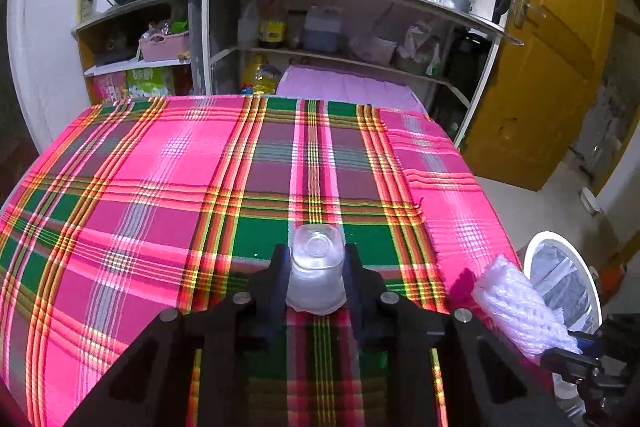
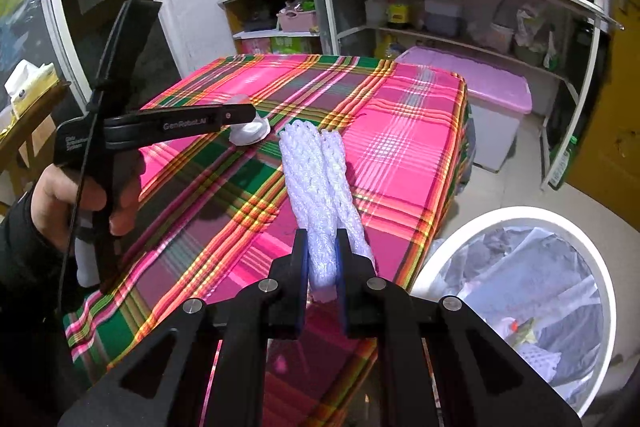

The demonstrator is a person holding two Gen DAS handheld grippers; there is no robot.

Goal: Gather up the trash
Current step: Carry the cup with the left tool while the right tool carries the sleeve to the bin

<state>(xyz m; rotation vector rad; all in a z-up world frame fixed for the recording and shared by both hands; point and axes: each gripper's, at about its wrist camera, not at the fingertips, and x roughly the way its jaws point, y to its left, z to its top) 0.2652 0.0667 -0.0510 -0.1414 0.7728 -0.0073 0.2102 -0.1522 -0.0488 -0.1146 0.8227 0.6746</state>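
Trash in both grippers: a small clear plastic cup lying on its side, squeezed between the black fingers of the left gripper, low over the bright pink and green plaid tablecloth; a white foam net sleeve, pinched tight by the right gripper, sticking out long past the fingertips, up above the near corner of the table. Round white trash bin down on the floor to the right, just beside the table, lined with a clear bag, some scraps already inside. Metal kitchen shelves behind the table, full of bottles and jars
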